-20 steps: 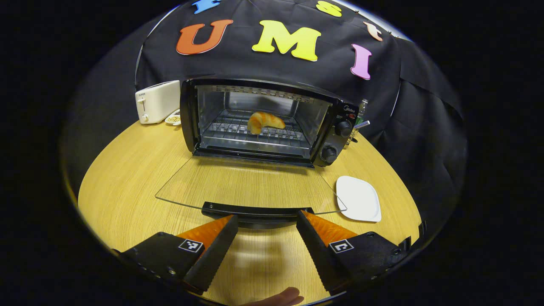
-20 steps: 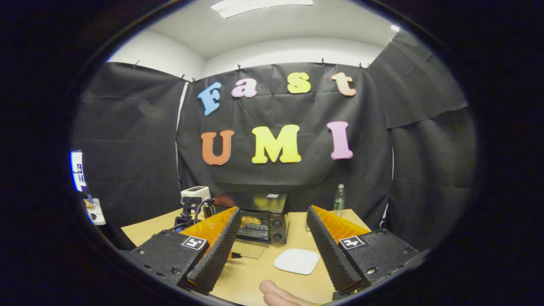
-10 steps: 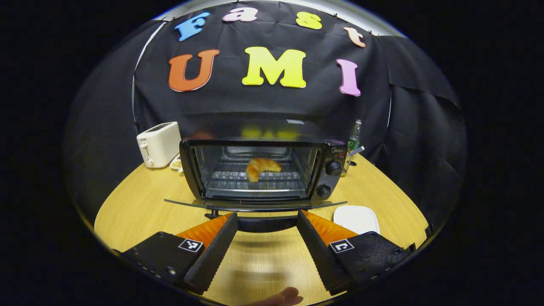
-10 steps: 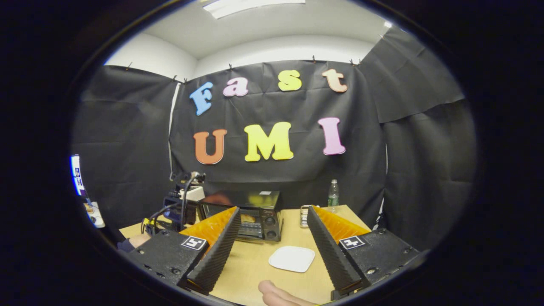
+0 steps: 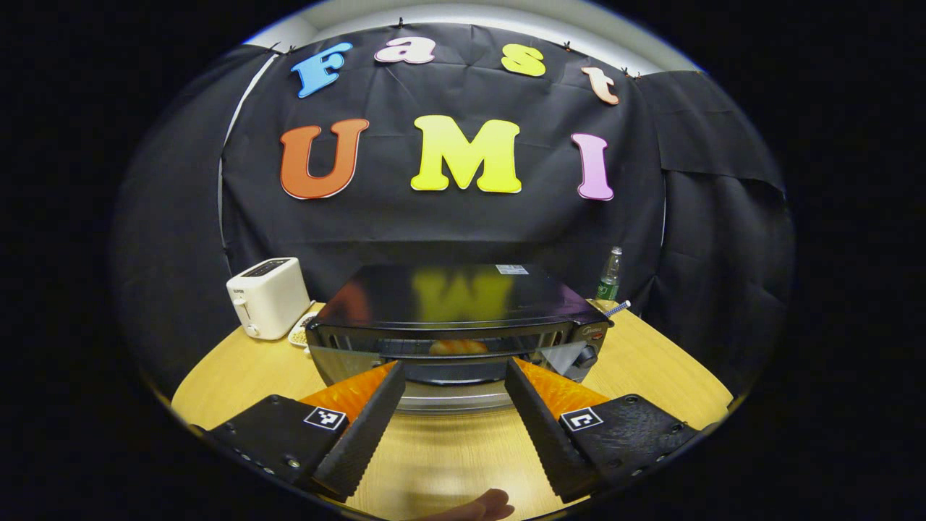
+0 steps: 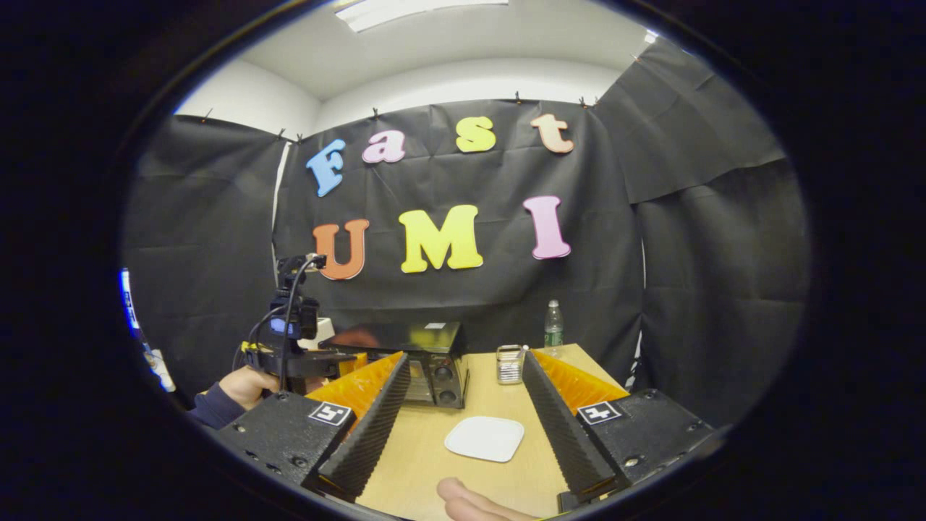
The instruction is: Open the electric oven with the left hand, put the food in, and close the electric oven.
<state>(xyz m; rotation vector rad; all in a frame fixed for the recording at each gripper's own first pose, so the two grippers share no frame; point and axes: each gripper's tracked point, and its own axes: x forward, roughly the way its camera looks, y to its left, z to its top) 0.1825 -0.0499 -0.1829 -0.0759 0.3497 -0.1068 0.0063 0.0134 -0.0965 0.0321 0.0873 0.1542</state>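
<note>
Left gripper view: a croissant lies inside the electric oven on the bench, its glass door part-raised. Left gripper fingers spread around the handle; closing remains. Right gripper gapes empty.

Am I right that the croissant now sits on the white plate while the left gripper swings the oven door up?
Not quite: the croissant sits inside the oven, as the left gripper view shows. The white plate is bare in the right gripper view. The left gripper is indeed at the oven door.
</note>
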